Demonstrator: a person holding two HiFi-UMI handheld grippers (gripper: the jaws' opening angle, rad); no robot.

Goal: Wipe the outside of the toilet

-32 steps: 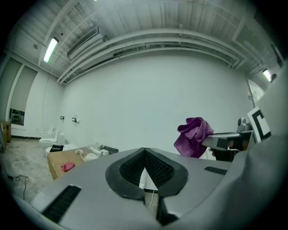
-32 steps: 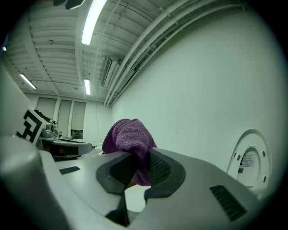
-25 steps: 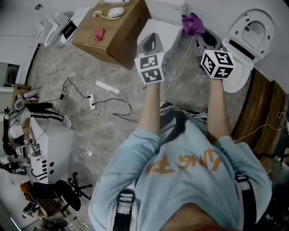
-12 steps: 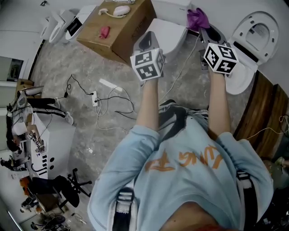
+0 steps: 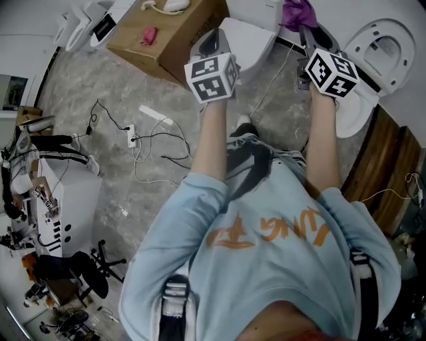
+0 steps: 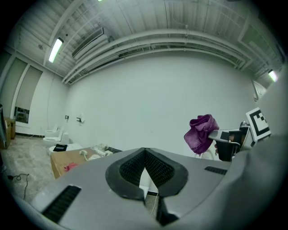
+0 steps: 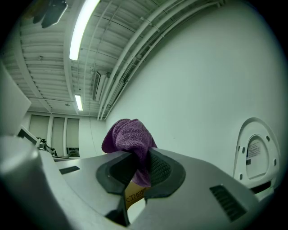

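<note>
A white toilet (image 5: 378,48) with its lid raised stands at the upper right of the head view; its lid (image 7: 255,152) also shows in the right gripper view. My right gripper (image 5: 307,28) is held out just left of that toilet, shut on a crumpled purple cloth (image 5: 297,11). The purple cloth (image 7: 128,136) bulges above my right gripper's (image 7: 140,167) pads. My left gripper (image 5: 212,44) is raised in front of a white ceramic fixture (image 5: 249,38). In its own view my left gripper (image 6: 144,156) is shut with nothing in it, and the purple cloth (image 6: 200,134) shows to the right.
A cardboard box (image 5: 166,33) with small pink and white items stands to the left of the grippers. Cables and a power strip (image 5: 132,137) lie on the stone floor. A wooden panel (image 5: 381,166) leans at the right. More toilets (image 5: 80,23) stand at the far left, a white cabinet (image 5: 70,213) lower left.
Both grippers have moved forward and a little apart, higher in the head view. The purple cloth stays held in the right gripper, now nearer the toilet with the raised lid.
</note>
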